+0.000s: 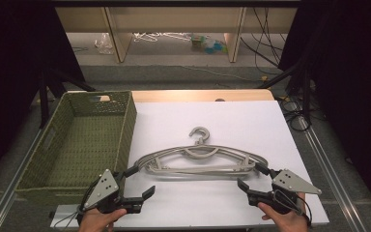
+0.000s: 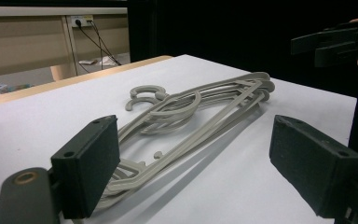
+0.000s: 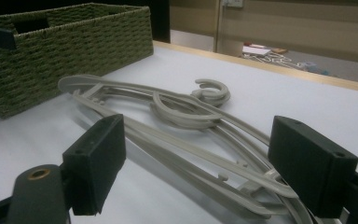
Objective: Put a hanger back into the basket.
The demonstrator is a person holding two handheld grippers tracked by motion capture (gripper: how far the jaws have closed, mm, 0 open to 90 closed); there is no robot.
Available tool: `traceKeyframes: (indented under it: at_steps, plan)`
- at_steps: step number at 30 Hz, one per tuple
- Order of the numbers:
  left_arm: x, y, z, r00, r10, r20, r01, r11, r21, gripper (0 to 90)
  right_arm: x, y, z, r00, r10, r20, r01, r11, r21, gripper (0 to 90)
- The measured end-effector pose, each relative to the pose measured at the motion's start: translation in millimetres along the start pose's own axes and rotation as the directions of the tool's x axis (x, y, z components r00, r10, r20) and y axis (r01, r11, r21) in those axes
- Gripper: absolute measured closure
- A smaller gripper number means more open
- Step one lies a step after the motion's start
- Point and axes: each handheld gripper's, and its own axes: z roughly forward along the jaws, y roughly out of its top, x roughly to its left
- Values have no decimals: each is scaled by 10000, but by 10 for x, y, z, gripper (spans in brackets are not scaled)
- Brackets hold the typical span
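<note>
White-covered rectangular table [image 1: 212, 203], bearing all items. Green woven rectangular basket [image 1: 82, 140] at its left edge. Just right of the basket, flat on the sheet: a stack of grey plastic coat hangers [image 1: 200, 159], hooks [image 1: 200, 133] pointing away, arms nested. Likely light, stiff and somewhat slippery; the stack may slide apart, so the two shoulder tips look the best holds. Left gripper [image 1: 137, 186] and right gripper [image 1: 253, 179] sit at those tips, jaws spread wide, nothing clamped.

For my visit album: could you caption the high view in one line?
Two open hand-held claws, left and right, flank stacked grey hangers on a white table beside a green woven basket.
</note>
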Motion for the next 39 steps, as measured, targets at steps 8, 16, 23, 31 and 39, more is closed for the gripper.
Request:
traceKeyframes:
  at_steps: [8,16,23,31,39]
  plan:
    - [3,2,0,10000,-8,-19,8,10000,-22,158,-19,16,23,9999,-130,-35,131,9998,141,202]
    - [11,2,4,10000,65,-61,-65,10000,-19,158,-117,167,179,9941,-830,-702,873,9944,603,221]
    - [10,-2,5,9999,107,-82,-107,9999,16,158,-342,438,420,9826,-1399,-1226,1599,9720,1723,246]
    - [1,-11,21,9999,115,-44,-115,9999,88,159,-551,446,764,9725,-1643,-1649,2081,9309,3001,292]
    - [2,-20,21,9999,-110,-53,111,9999,122,158,-708,422,1211,9669,-1813,-1793,2403,8831,4029,312]
